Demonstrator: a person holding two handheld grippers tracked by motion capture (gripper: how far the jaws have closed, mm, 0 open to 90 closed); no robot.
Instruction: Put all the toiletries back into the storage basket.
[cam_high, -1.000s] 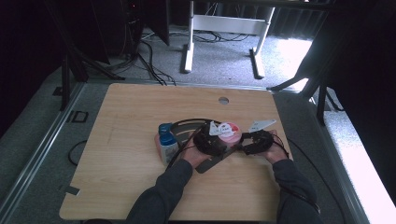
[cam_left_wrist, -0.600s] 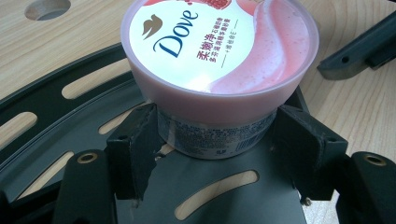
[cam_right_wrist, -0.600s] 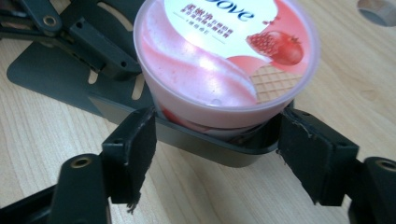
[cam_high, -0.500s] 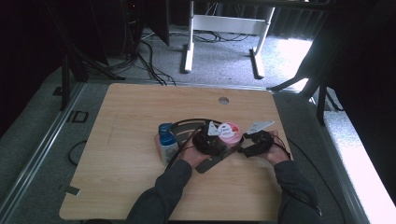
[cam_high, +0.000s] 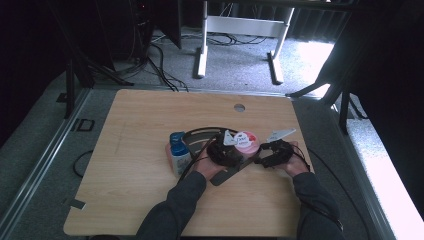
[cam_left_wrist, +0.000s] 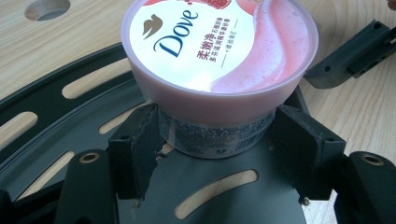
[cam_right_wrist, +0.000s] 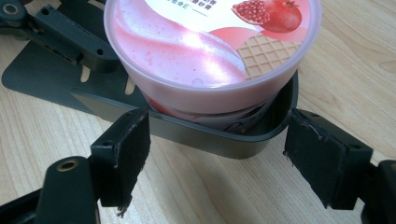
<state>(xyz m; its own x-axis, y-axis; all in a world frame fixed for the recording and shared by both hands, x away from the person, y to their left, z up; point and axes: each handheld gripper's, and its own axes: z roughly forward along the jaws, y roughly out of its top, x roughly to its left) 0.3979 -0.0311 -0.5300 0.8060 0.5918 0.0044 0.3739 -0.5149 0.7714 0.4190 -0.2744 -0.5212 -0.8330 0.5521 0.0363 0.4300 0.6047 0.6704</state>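
Note:
A pink Dove tub (cam_high: 246, 142) with a pomegranate-and-wafer lid stands on a black slotted plate (cam_high: 197, 136) at the middle of the table. My left gripper (cam_high: 226, 150) is just left of it. In the left gripper view its jaws have just been closing, and both pads now sit against the tub (cam_left_wrist: 219, 60) low on its body. My right gripper (cam_high: 267, 154) is at the tub's right. Its jaws (cam_right_wrist: 217, 154) have just been opening and stand wide, with the tub (cam_right_wrist: 210, 51) and the plate's raised rim (cam_right_wrist: 224, 140) beyond them, untouched.
A blue-capped bottle (cam_high: 178, 151) stands on the wooden table (cam_high: 130, 190) to the left of the plate, with something pink behind it. A round cable hole (cam_high: 239, 107) lies farther back. Cables trail from both grippers. White desk legs (cam_high: 202, 50) stand beyond the far edge.

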